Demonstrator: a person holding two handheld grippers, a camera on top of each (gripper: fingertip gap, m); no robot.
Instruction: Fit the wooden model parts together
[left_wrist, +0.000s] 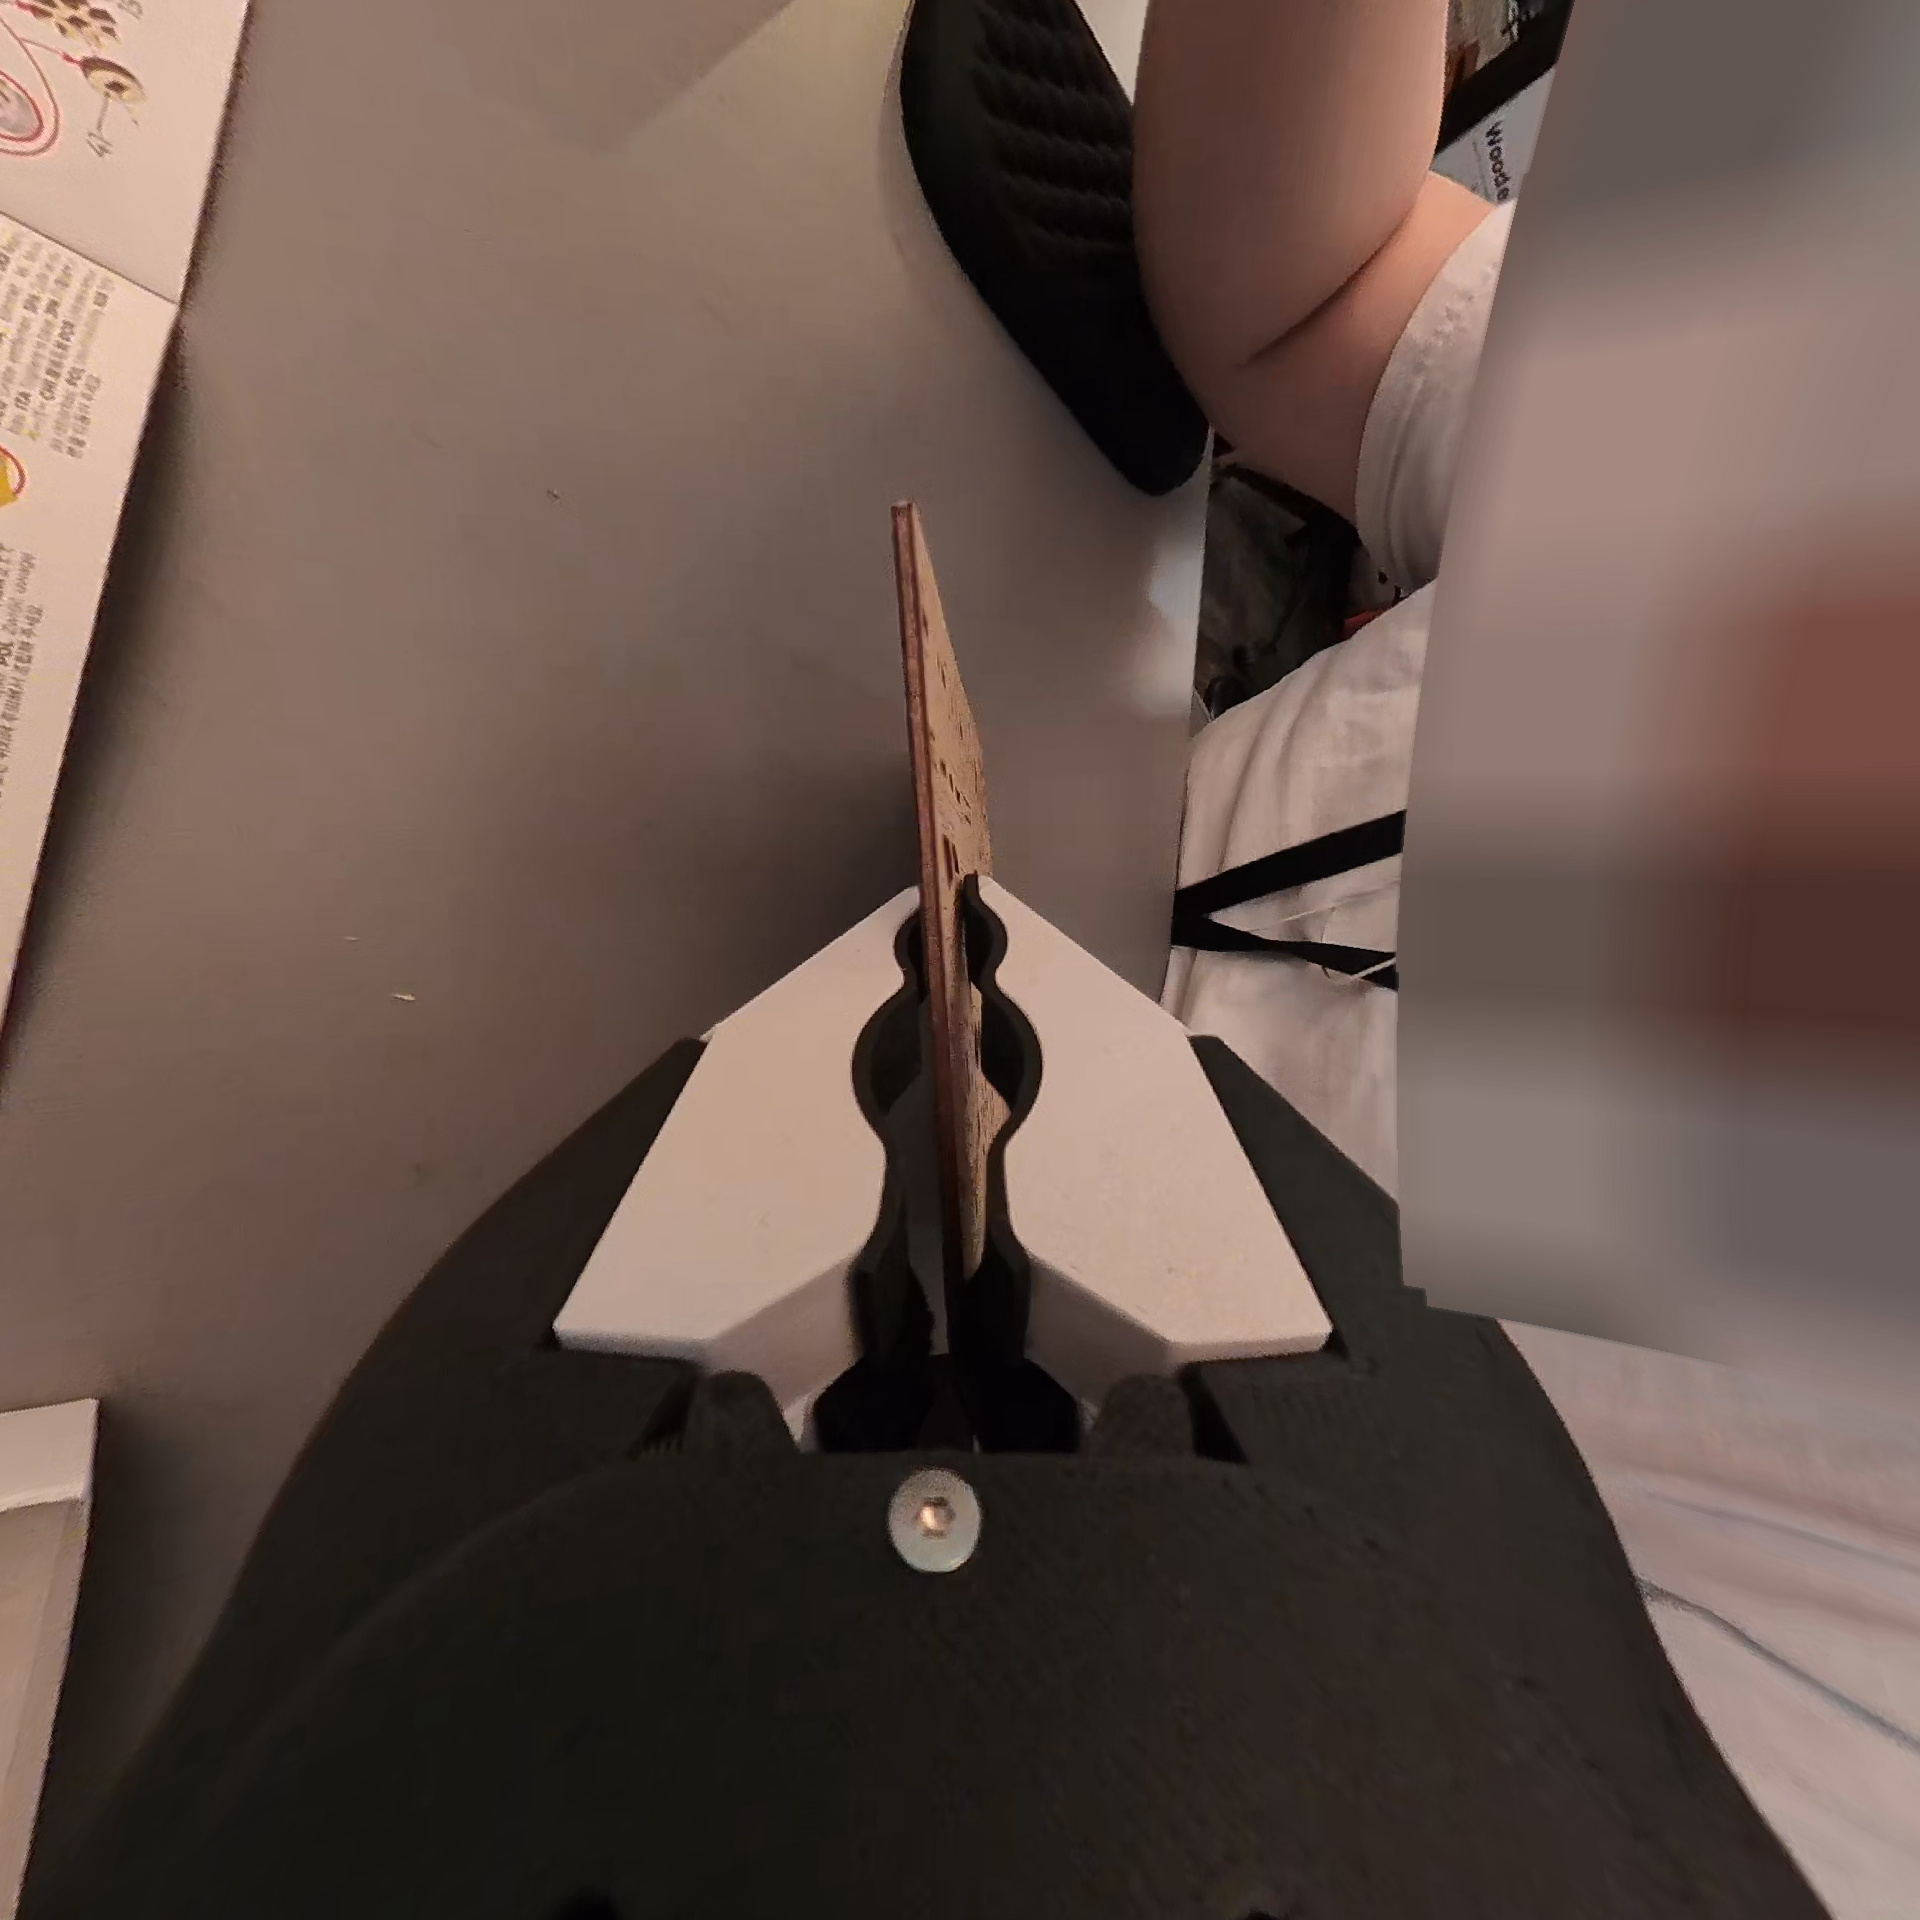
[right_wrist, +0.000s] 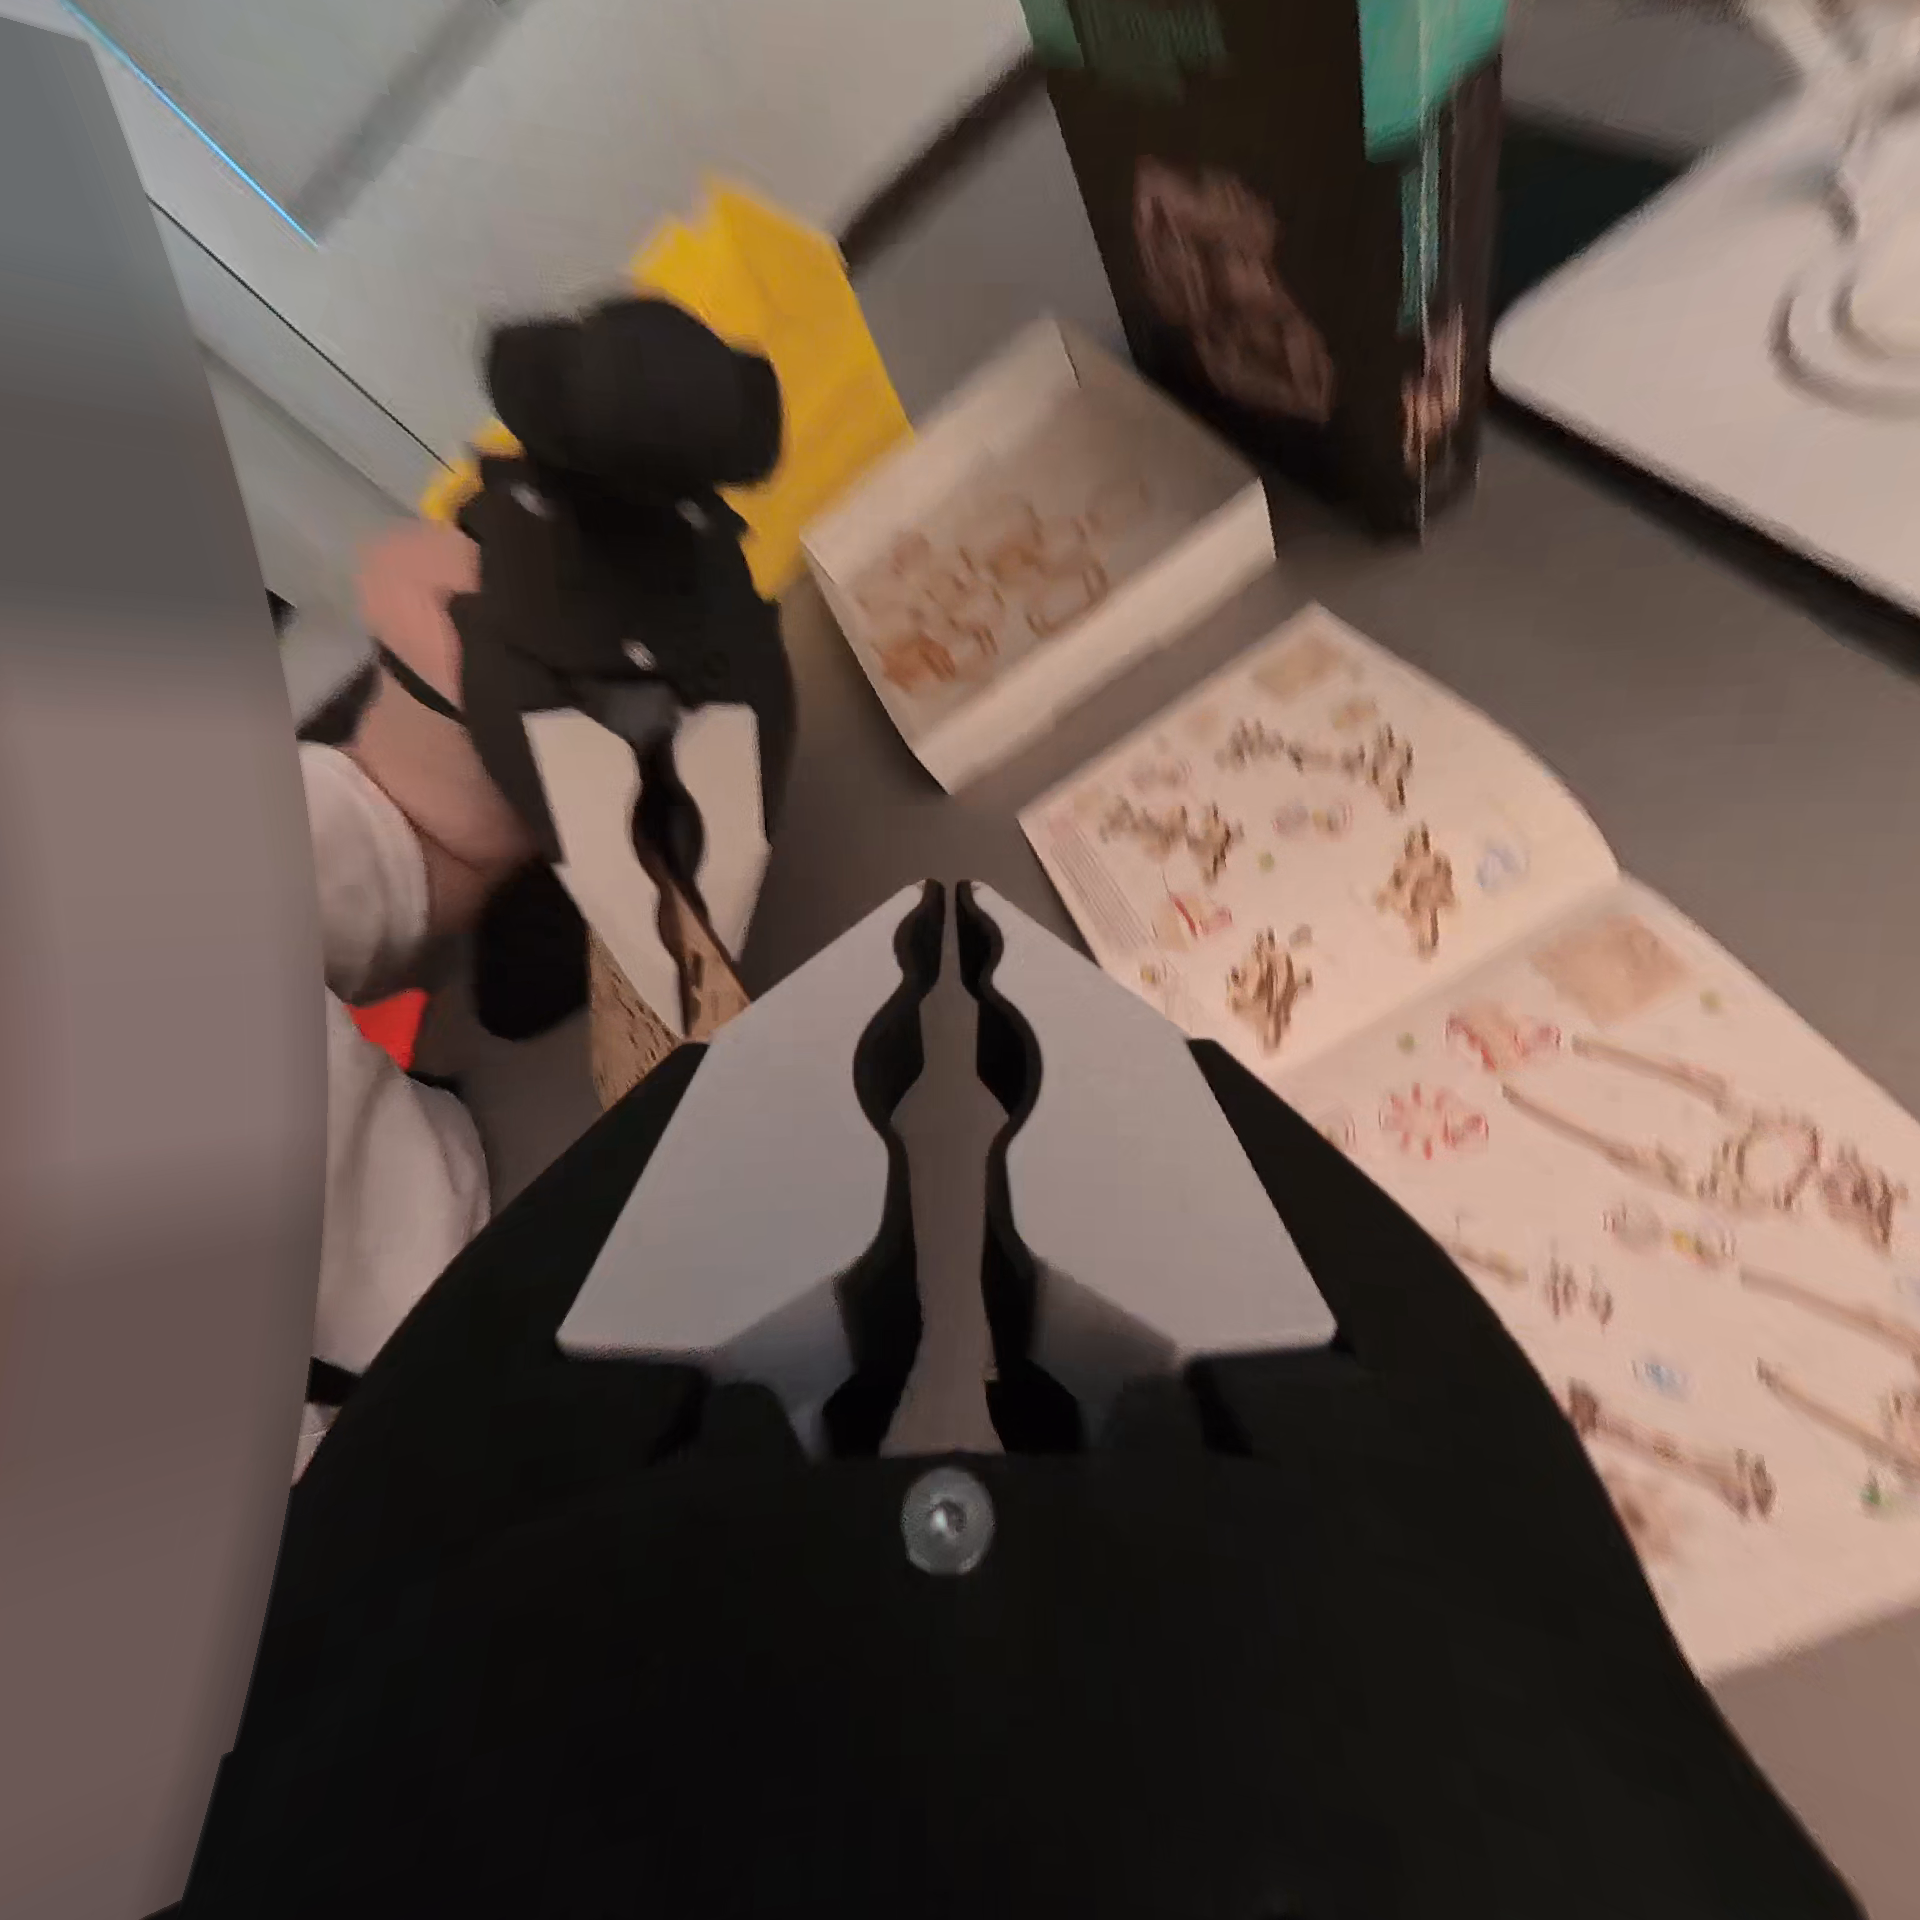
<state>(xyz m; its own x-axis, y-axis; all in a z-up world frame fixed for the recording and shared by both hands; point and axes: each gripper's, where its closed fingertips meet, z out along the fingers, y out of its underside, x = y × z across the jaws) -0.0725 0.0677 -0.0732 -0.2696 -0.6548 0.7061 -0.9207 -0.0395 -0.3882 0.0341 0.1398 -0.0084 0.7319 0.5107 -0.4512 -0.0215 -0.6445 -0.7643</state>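
The left tongs (left_wrist: 948, 914) are clenched on a thin wooden model part (left_wrist: 940, 790), a flat laser-cut sheet held edge-on so that it stands between the white fingers (left_wrist: 790, 1122) and juts out past their tips above the grey bench (left_wrist: 520, 623). The right wrist view, which is blurred, shows the same part (right_wrist: 698, 961) hanging from those tongs (right_wrist: 675, 831) just left of the right tongs (right_wrist: 948, 896). The right tongs are closed to a narrow slit with nothing between them. On the bench lie an open instruction sheet (right_wrist: 1455, 1091), a shallow cardboard tray (right_wrist: 1039, 540) of wooden pieces, an upright dark box (right_wrist: 1288, 260) and a yellow bag (right_wrist: 790, 343).
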